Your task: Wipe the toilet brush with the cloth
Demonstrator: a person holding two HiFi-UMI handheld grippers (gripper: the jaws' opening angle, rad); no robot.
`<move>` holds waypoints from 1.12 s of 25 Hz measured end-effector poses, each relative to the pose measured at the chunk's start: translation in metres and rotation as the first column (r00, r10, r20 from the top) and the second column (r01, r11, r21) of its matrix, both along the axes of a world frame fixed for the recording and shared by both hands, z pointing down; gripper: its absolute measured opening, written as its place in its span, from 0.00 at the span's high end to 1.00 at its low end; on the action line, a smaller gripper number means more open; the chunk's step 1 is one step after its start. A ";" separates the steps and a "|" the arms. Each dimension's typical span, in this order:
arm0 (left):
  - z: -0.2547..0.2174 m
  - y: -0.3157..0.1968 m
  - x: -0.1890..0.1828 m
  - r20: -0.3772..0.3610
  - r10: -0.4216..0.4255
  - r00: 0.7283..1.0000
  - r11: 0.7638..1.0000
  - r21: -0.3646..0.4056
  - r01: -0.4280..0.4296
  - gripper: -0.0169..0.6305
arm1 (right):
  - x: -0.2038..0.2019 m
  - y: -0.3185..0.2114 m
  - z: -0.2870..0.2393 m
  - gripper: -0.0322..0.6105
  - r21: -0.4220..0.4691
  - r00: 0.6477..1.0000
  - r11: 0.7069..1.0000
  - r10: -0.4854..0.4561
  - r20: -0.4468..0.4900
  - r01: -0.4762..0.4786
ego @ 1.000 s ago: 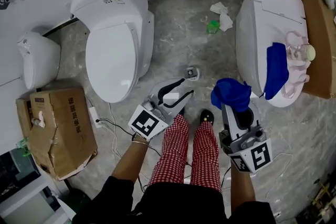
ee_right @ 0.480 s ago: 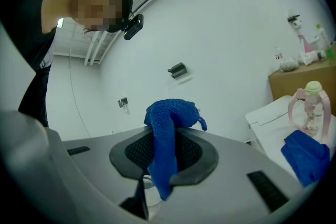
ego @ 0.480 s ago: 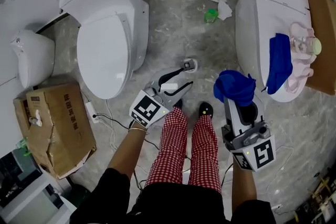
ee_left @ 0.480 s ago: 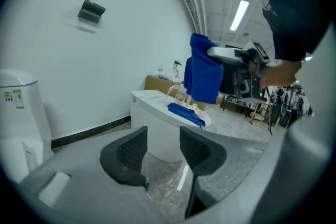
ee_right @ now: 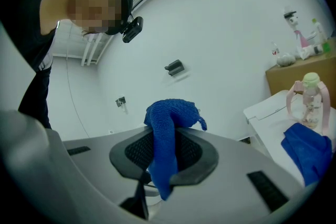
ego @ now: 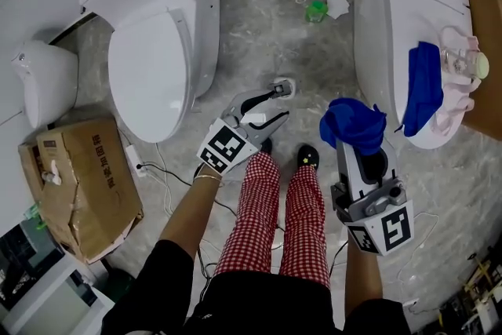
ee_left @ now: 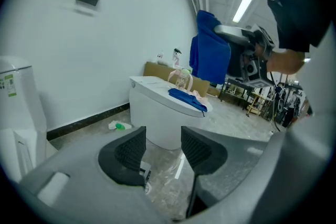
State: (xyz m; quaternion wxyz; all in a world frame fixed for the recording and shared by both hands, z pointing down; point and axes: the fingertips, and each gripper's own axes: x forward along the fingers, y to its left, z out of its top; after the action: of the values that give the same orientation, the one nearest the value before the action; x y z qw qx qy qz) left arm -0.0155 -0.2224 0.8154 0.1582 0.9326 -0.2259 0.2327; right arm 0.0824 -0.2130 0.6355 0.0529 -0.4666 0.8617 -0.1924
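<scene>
A small round grey-and-white thing (ego: 283, 86) stands on the marble floor; it looks like the toilet brush seen from above. My left gripper (ego: 280, 103) hangs just in front of it, tilted downward. Its jaws have just been opening and stand open, with nothing gripped. In the left gripper view (ee_left: 163, 139) that thing (ee_left: 145, 170) shows low by the left jaw pad. My right gripper (ego: 354, 150) is held level over the floor, shut on a bunched blue cloth (ego: 353, 125). The cloth (ee_right: 169, 118) drapes down between the pads of the right gripper (ee_right: 164, 150).
White toilets stand left (ego: 153, 51) and right (ego: 392, 35). A second blue cloth (ego: 423, 86) and a pink item lie on the right one's lid. A cardboard box (ego: 82, 184), floor cables (ego: 157, 172) and litter (ego: 318, 9) lie around. The person's red-checked legs (ego: 267, 216) are below.
The left gripper has sunk toward the small thing on the floor and its jaws stand wider. The right gripper with the blue cloth has dropped slightly.
</scene>
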 end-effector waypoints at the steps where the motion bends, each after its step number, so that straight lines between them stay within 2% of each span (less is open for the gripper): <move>1: 0.003 -0.001 0.001 -0.002 -0.002 1.000 1.000 -0.008 0.002 0.68 | 0.001 0.000 0.001 0.82 -0.003 1.000 1.000 0.001 0.000 -0.001; 10: 0.039 -0.012 -0.001 0.034 -0.006 0.999 1.000 -0.030 0.007 0.68 | 0.002 -0.001 0.015 0.82 -0.027 1.000 1.000 0.003 -0.010 -0.004; 16: 0.064 -0.015 -0.005 0.075 -0.013 0.997 0.999 -0.044 0.016 0.68 | -0.002 -0.008 0.015 0.82 -0.037 0.999 0.999 0.022 0.038 -0.021; 19: 0.075 -0.019 -0.006 0.100 -0.008 0.995 0.999 -0.043 0.012 0.67 | 0.000 -0.010 0.021 0.82 -0.048 0.999 0.998 0.035 0.029 -0.033; 24: 0.097 -0.020 -0.006 0.137 0.012 0.990 0.996 -0.089 0.001 0.65 | -0.002 -0.015 0.026 0.82 -0.041 0.999 0.998 0.038 0.025 -0.037; 28: 0.113 -0.018 -0.004 0.160 0.039 0.986 0.993 -0.118 -0.020 0.65 | -0.010 -0.025 0.047 0.82 -0.017 0.999 1.000 0.005 -0.040 -0.006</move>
State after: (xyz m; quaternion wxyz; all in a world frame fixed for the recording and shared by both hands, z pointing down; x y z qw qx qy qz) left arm -0.0199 -0.2400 0.9283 0.1896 0.9032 -0.2102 0.3226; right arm 0.0727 -0.2382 0.6826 0.0321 -0.4731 0.8596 -0.1901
